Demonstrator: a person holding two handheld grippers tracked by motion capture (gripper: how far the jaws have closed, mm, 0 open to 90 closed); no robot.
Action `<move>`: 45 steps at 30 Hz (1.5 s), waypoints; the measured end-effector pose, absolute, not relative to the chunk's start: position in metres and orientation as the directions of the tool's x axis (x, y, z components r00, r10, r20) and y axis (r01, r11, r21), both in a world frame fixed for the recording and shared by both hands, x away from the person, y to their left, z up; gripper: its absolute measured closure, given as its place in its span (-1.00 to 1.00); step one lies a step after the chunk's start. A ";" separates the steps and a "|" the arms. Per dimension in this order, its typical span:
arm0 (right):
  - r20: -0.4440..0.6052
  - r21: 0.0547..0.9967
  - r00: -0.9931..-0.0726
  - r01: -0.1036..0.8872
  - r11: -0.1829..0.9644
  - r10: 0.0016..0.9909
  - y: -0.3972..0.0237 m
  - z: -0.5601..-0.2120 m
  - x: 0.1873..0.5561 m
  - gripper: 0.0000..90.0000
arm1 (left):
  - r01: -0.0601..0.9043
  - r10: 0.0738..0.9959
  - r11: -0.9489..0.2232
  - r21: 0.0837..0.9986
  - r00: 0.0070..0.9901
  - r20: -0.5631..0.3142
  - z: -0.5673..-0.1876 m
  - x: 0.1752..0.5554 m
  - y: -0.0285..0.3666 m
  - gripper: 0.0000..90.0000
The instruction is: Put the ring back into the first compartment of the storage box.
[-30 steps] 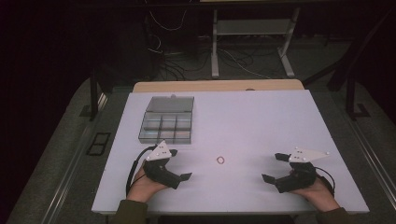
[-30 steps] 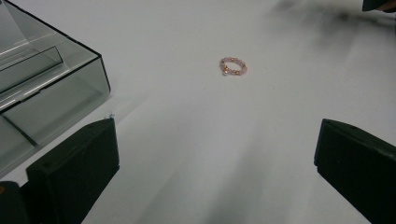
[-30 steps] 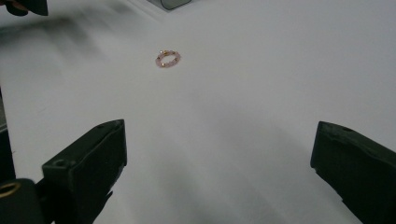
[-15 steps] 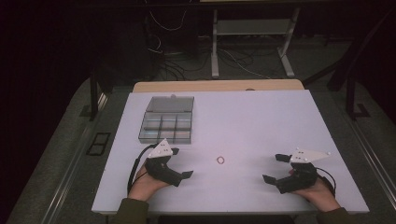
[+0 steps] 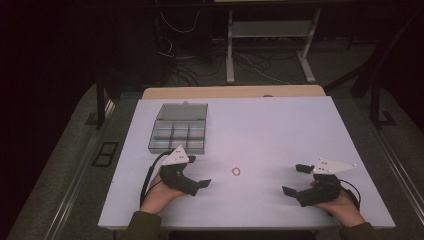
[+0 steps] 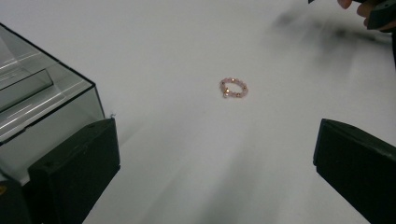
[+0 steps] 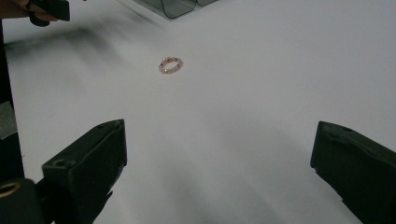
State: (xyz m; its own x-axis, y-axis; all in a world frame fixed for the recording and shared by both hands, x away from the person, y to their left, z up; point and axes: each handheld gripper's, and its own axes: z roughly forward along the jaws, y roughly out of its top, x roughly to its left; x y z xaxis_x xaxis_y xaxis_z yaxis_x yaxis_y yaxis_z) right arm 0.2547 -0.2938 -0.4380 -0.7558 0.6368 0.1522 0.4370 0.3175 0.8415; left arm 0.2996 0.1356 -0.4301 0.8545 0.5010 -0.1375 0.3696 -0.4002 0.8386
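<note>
A small pink beaded ring [image 5: 236,171] lies flat on the white table [image 5: 280,125], between my two grippers. In the left gripper view the ring [image 6: 233,88] is ahead of the jaws and apart from them. In the right gripper view the ring [image 7: 170,65] is ahead and to the left. My left gripper [image 5: 198,171] rests near the front edge, open, its jaws spread wide and empty [image 6: 215,154]. My right gripper [image 5: 293,179] is also open and empty [image 7: 219,154], facing the ring from the other side.
A clear plastic box [image 5: 177,129] with several compartments and its lid folded back stands just beyond the left gripper; its corner [image 6: 42,102] is close to the left jaw. A tan board [image 5: 230,92] borders the table's far edge. Cables lie on the floor behind.
</note>
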 end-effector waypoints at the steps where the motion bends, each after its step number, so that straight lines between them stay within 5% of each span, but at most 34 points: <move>1: 0.154 0.841 -0.755 0.439 0.316 0.638 -0.294 -0.438 0.255 -0.93 | 0.367 0.500 -0.403 0.838 0.856 -0.135 -0.430 0.300 0.135 -1.00; 25: 0.163 0.842 -0.752 0.443 0.307 0.638 -0.295 -0.438 0.255 -0.93 | 0.329 0.472 -0.395 0.858 0.874 -0.118 -0.422 0.311 0.114 -0.86; 45: 0.164 0.840 -0.752 0.446 0.309 0.639 -0.295 -0.439 0.255 -0.92 | 0.311 0.435 -0.390 0.867 0.892 -0.124 -0.420 0.322 0.097 -0.44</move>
